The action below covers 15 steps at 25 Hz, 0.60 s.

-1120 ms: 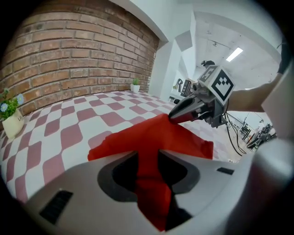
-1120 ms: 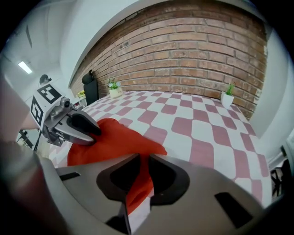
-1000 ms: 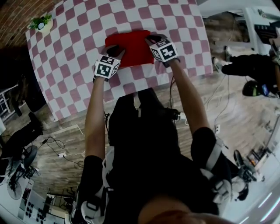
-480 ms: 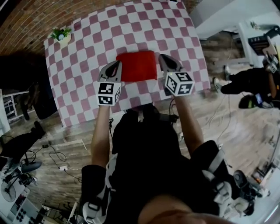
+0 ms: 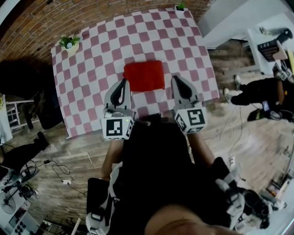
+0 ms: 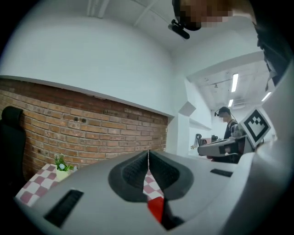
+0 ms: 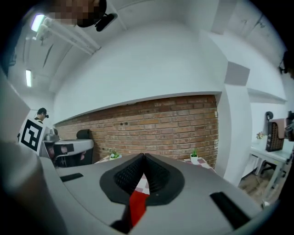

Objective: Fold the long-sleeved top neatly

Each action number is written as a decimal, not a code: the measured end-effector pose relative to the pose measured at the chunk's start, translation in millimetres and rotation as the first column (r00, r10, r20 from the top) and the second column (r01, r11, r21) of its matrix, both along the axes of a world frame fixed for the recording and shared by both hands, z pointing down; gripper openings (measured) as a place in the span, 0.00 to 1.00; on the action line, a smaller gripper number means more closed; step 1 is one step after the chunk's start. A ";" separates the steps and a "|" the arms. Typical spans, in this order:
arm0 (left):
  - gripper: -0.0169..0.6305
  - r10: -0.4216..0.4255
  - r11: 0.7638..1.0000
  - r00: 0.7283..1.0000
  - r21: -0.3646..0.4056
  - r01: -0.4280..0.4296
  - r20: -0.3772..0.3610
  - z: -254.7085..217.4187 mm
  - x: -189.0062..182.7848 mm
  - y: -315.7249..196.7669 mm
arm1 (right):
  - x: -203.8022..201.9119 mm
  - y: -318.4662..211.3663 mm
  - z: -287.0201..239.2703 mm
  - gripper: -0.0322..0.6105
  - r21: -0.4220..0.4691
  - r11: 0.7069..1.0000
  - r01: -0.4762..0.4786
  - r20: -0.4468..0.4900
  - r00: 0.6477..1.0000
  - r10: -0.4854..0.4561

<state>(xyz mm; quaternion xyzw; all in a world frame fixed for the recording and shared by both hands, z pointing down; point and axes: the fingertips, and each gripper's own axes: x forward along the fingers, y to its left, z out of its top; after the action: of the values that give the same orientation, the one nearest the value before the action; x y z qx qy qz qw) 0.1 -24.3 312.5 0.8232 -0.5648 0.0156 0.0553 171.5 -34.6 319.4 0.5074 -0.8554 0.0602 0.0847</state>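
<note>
The long-sleeved top (image 5: 144, 75) is red and lies folded into a compact rectangle on the pink-and-white checked table (image 5: 92, 69). Both grippers hang raised above the table's near edge, level and pointing toward the brick wall. My left gripper (image 5: 122, 81) is shut with nothing in it, to the lower left of the top. My right gripper (image 5: 177, 79) is shut and empty too, to the lower right. In the left gripper view the closed jaws (image 6: 148, 156) show a strip of red top (image 6: 156, 206) below them. The right gripper view has the same: shut jaws (image 7: 143, 158), red cloth (image 7: 136, 204) beneath.
A small potted plant (image 5: 69, 42) stands at the table's far left corner, another (image 5: 180, 6) at the far right. A brick wall runs behind. A dark chair (image 5: 46, 108) is left of the table. A person (image 5: 262, 92) and a white desk are at right. Cables lie on the floor.
Both grippers let go of the folded top's near edge, rose and drew back toward me with their jaws shutting. The top stays flat on the table.
</note>
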 end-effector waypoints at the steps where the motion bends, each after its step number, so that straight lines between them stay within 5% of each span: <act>1: 0.04 0.001 1.000 1.000 -0.002 -0.001 -0.011 1.4 3.8 4.2 | -0.1 6.9 -2.7 0.06 0.001 1.000 -0.006 0.011 1.000 0.006; 15: 0.04 0.004 1.000 1.000 0.000 -0.004 0.013 4.8 9.3 11.6 | 1.0 24.2 0.2 0.06 -0.013 1.000 -0.026 0.010 1.000 0.026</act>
<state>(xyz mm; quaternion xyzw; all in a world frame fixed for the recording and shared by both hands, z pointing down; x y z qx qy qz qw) 9.4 -12.6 317.3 0.8243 -0.5634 0.0209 0.0514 172.5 -10.5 319.6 0.5177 -0.8487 0.0692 0.0829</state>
